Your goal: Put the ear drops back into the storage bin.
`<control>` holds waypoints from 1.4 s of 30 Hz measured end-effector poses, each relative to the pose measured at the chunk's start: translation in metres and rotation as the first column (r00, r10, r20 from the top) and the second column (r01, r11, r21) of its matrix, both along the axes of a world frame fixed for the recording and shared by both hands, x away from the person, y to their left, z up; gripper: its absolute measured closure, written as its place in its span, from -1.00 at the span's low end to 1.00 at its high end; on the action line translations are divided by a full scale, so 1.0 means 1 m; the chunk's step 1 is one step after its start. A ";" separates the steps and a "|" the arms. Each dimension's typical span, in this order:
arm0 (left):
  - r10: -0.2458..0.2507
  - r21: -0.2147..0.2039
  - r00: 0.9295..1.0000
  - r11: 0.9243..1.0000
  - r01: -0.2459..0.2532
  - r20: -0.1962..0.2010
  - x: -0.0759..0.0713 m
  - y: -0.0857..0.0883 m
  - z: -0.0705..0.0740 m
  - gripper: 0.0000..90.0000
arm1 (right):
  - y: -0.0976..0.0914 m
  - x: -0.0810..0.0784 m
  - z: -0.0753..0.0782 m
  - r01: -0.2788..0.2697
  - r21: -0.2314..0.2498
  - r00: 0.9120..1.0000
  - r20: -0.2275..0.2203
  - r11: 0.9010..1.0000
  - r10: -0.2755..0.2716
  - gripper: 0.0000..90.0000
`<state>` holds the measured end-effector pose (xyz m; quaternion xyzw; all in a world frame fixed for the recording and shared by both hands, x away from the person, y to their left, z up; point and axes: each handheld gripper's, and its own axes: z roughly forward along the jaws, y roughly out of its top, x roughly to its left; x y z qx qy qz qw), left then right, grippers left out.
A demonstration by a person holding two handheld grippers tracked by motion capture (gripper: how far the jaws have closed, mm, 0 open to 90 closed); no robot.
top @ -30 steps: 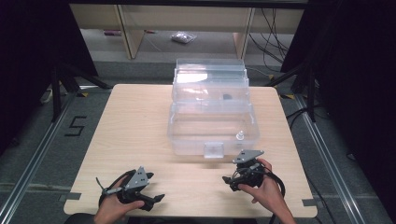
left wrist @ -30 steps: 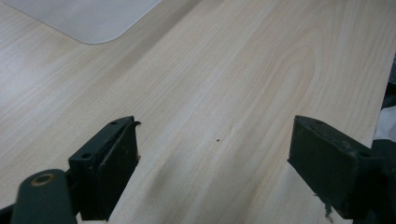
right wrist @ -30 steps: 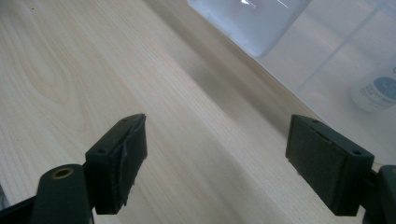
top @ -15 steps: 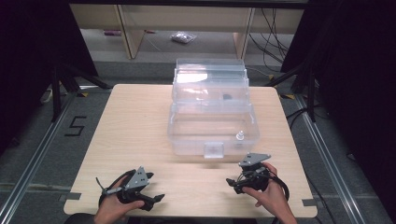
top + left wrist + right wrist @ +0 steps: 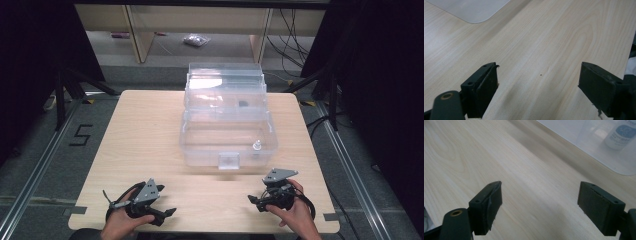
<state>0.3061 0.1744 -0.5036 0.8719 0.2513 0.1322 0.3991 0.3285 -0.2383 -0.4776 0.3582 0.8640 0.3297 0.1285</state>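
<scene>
A pale wooden table (image 5: 150, 130) carries a clear plastic box (image 5: 227, 135) at its middle, toward the far edge, with the hinged lid (image 5: 225, 80) standing open behind it. A small white bottle (image 5: 257, 145) stands upright inside the box near its front right corner, and a small dark item (image 5: 243, 104) sits in the upper tray — too small to identify. A square latch (image 5: 229, 161) shows at the middle of the box's front wall.

Both grippers rest low at the near edge of the table, well apart from each other and from the box. The left gripper (image 5: 167, 212) is held in the left hand (image 5: 120, 225), its jaws pointing right; in the left gripper view the jaws stand wide apart over bare wood, nothing between them. The right gripper (image 5: 252, 200) sits in the right hand (image 5: 292, 212), jaws pointing left — they too stand wide apart and empty, with the box's rounded corner and the bottle showing at the upper right of the right gripper view.
</scene>
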 end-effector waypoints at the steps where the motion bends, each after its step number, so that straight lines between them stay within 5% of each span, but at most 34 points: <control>1: 0.001 0.000 1.000 1.000 -0.001 0.000 0.000 0.000 0.000 -0.66 | -0.002 -0.001 0.001 0.004 -0.005 1.000 -0.023 1.000 -0.004 -0.54; 6: -0.002 -0.002 1.000 1.000 0.002 -0.002 0.000 0.000 0.000 -0.66 | -0.008 -0.005 -0.003 0.008 0.018 1.000 -0.004 1.000 -0.008 -0.56; 7: -0.002 -0.001 1.000 1.000 0.002 -0.002 0.000 0.000 0.000 -0.66 | -0.009 -0.007 -0.001 0.024 0.007 0.999 -0.036 1.000 -0.023 -0.56; 13: -0.003 0.000 1.000 1.000 0.003 -0.001 0.000 0.000 0.000 -0.66 | -0.015 -0.009 -0.004 0.027 0.008 1.000 -0.015 1.000 -0.027 -0.57; 15: -0.002 -0.001 1.000 1.000 0.002 -0.002 0.000 0.000 0.000 -0.66 | -0.015 -0.011 -0.005 0.053 0.027 0.998 -0.043 0.998 -0.052 -0.57; 16: -0.002 0.000 1.000 1.000 0.002 -0.001 0.000 0.000 0.000 -0.66 | -0.015 -0.010 -0.007 0.043 0.036 0.999 -0.007 0.998 -0.043 -0.57; 30: -0.010 0.002 1.000 1.000 0.010 0.008 0.001 0.000 0.000 -0.66 | -0.016 -0.011 -0.011 0.039 0.009 0.998 -0.045 0.999 -0.038 -0.58; 31: -0.010 0.000 1.000 1.000 0.010 0.006 0.001 0.000 0.000 -0.66 | -0.016 -0.011 -0.014 0.038 0.014 0.999 -0.017 0.999 -0.038 -0.58; 40: -0.002 -0.002 1.000 1.000 0.002 -0.001 0.000 -0.001 -0.001 -0.66 | -0.017 -0.009 -0.014 0.038 0.004 0.999 -0.024 0.999 -0.038 -0.58; 42: -0.005 0.011 1.000 1.000 0.005 0.001 0.001 0.000 0.000 -0.66 | -0.015 -0.011 -0.014 0.057 0.012 0.997 -0.053 0.998 -0.056 -0.59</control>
